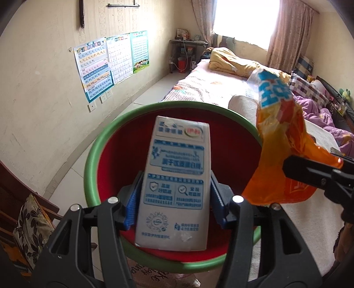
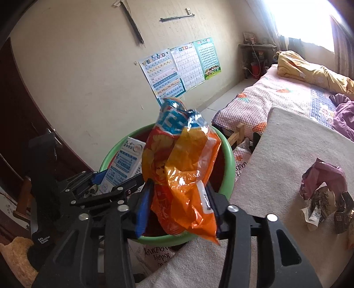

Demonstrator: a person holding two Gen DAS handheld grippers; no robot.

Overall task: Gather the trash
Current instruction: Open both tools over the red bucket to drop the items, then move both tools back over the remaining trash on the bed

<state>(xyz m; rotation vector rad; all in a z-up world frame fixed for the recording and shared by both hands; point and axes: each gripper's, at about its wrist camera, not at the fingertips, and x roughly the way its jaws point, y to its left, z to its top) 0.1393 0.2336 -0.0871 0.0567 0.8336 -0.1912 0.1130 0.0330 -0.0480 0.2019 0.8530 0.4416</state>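
Both tools (image 1: 174, 195) (image 2: 179, 206) loaded above bin rim (image 1: 93, 155)

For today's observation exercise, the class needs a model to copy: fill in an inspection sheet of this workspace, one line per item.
Surface: beige felt-covered table, beside the bin.
Job's things: white-and-blue milk carton and orange snack bag, both held over the green-rimmed red bin.
Clutter: crumpled purple wrapper lying on the table.
Grippers: left tool shut on the carton; right tool shut on the snack bag.
Cables: white cord near the far desk.
Surroundings: bed with yellow quilt, wall posters, curtained window.
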